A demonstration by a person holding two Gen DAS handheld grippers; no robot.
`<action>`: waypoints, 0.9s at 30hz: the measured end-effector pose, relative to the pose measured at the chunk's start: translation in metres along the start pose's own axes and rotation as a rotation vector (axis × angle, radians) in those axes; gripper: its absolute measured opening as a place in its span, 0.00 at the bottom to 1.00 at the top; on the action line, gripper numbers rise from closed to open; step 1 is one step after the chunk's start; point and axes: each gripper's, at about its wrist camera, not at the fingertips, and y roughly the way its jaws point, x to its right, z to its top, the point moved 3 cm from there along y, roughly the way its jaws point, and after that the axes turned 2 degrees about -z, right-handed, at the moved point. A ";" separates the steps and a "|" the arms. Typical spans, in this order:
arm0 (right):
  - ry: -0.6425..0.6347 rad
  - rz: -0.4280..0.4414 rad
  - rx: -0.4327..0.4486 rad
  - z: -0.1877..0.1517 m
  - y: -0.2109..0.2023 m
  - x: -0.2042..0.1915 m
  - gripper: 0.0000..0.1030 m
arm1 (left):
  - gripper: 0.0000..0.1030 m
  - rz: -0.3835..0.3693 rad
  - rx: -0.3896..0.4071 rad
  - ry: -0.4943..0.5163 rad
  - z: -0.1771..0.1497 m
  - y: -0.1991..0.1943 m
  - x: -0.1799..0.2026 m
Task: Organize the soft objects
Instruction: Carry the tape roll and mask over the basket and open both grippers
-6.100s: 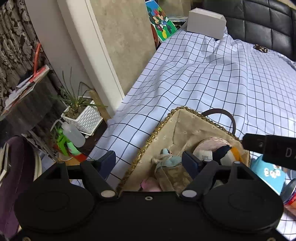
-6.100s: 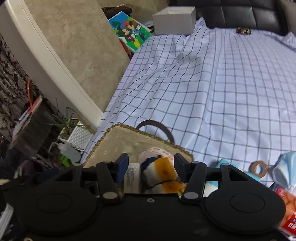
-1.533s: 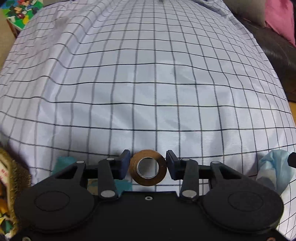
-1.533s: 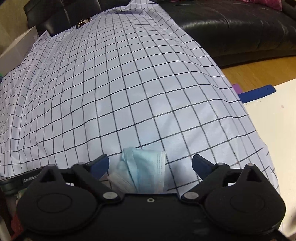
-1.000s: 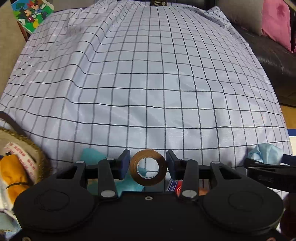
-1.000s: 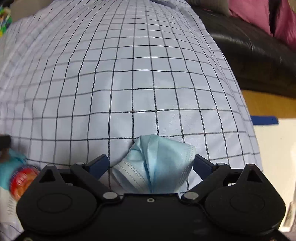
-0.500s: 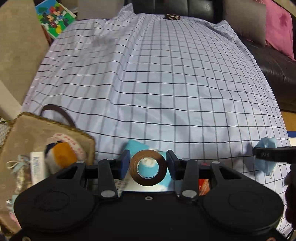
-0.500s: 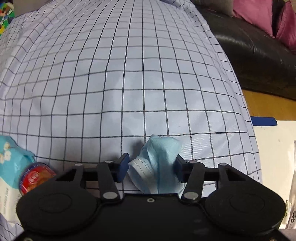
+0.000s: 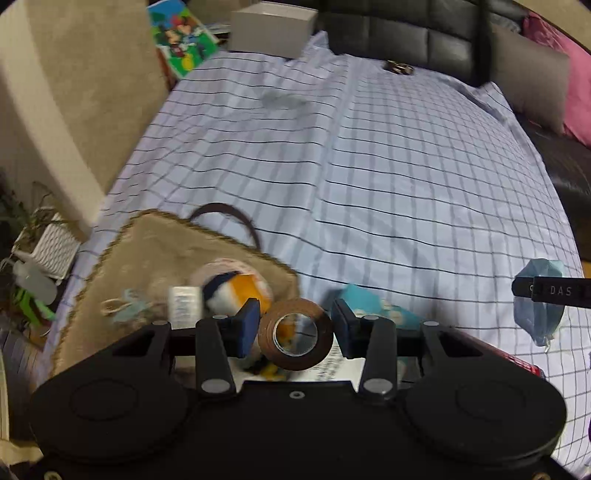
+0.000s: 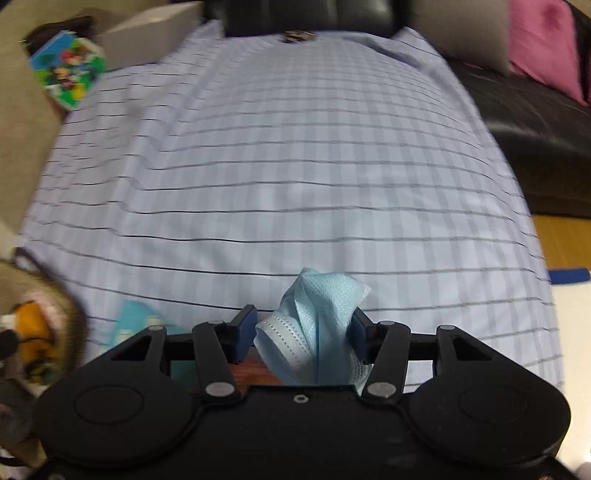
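Note:
My left gripper (image 9: 295, 326) is shut on a brown tape roll (image 9: 295, 334) and holds it above the right edge of a beige basket (image 9: 144, 240) on the checked sheet. The basket holds an orange-and-white plush (image 9: 236, 291) and other soft items. My right gripper (image 10: 303, 332) is shut on a crumpled light-blue face mask (image 10: 317, 317), lifted off the sheet; it also shows at the right of the left wrist view (image 9: 541, 306). The basket's edge shows at the left of the right wrist view (image 10: 55, 295).
A teal packet (image 9: 369, 304) and a red can (image 9: 517, 360) lie on the sheet beside the basket. A white box (image 9: 271, 27) and a colourful picture book (image 9: 181, 35) stand at the far end. A black sofa with pink cushions (image 10: 546, 44) runs along the right.
Both grippers have swung left towards the basket, which has come further into the left wrist view. The tape roll and the mask stay held.

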 end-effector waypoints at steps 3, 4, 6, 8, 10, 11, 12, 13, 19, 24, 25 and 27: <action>-0.045 0.071 0.017 0.002 -0.007 -0.037 0.50 | 0.41 0.021 0.009 -0.034 0.000 -0.005 -0.020; -0.060 0.094 0.020 0.002 -0.009 -0.050 0.51 | 0.41 0.028 0.012 -0.045 -0.001 -0.007 -0.028; -0.088 0.142 0.022 0.003 -0.014 -0.078 0.51 | 0.41 0.051 0.012 -0.064 -0.003 -0.009 -0.042; -0.114 0.189 0.023 0.003 -0.017 -0.106 0.52 | 0.41 0.072 0.013 -0.079 -0.006 -0.012 -0.056; -0.140 0.225 0.024 0.003 -0.023 -0.141 0.52 | 0.41 0.093 0.015 -0.090 -0.011 -0.015 -0.070; -0.154 0.243 0.023 0.003 -0.024 -0.157 0.52 | 0.41 0.104 0.014 -0.098 -0.014 -0.017 -0.077; -0.165 0.261 0.023 0.003 -0.026 -0.172 0.52 | 0.41 0.112 0.013 -0.106 -0.016 -0.018 -0.084; -0.175 0.275 0.023 0.003 -0.029 -0.190 0.52 | 0.41 0.119 0.012 -0.114 -0.019 -0.019 -0.091; -0.237 0.354 0.038 0.000 -0.041 -0.269 0.53 | 0.42 0.124 -0.029 -0.147 -0.032 -0.014 -0.123; -0.253 0.430 0.079 0.001 -0.049 -0.307 0.54 | 0.42 0.106 -0.041 -0.123 -0.036 -0.014 -0.125; -0.255 0.440 0.086 0.002 -0.049 -0.314 0.55 | 0.42 0.102 -0.038 -0.116 -0.037 -0.016 -0.124; -0.257 0.460 0.092 0.004 -0.048 -0.321 0.55 | 0.42 0.098 -0.033 -0.105 -0.039 -0.019 -0.124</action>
